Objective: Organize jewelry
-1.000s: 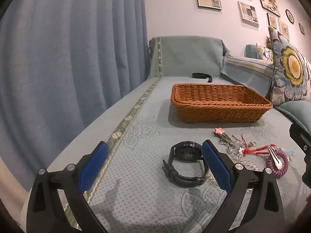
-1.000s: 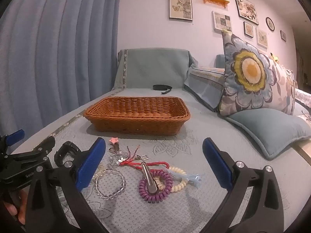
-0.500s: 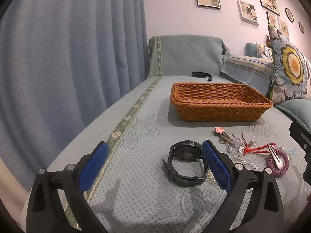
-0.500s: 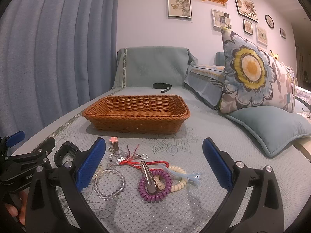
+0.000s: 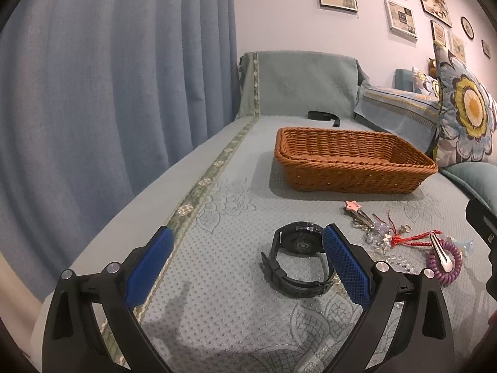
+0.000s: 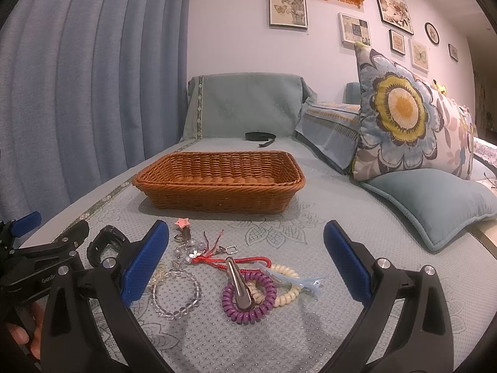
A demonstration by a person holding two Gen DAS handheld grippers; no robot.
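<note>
A brown wicker basket (image 5: 354, 163) (image 6: 219, 180) stands on the sofa cover, with nothing visible inside it. In front of it lies a black watch (image 5: 296, 259) (image 6: 104, 244), and to its right a pile: a pink star keychain (image 6: 183, 227), a red cord (image 6: 236, 261), a clear bead bracelet (image 6: 175, 292), a purple coil hair tie (image 6: 248, 295) with a metal clip (image 6: 237, 283), a cream coil tie (image 6: 287, 283) and a pale blue clip (image 6: 306, 281). My left gripper (image 5: 245, 267) is open, the watch by its right finger. My right gripper (image 6: 245, 267) is open above the pile.
A black strap (image 6: 261, 136) lies far back on the sofa. A floral cushion (image 6: 410, 118) and a plain teal cushion (image 6: 435, 202) sit on the right. A blue curtain (image 5: 108, 93) hangs along the left edge.
Both grippers have tilted slightly; the views shift a little. Nothing on the sofa has moved and both grippers stay open.
</note>
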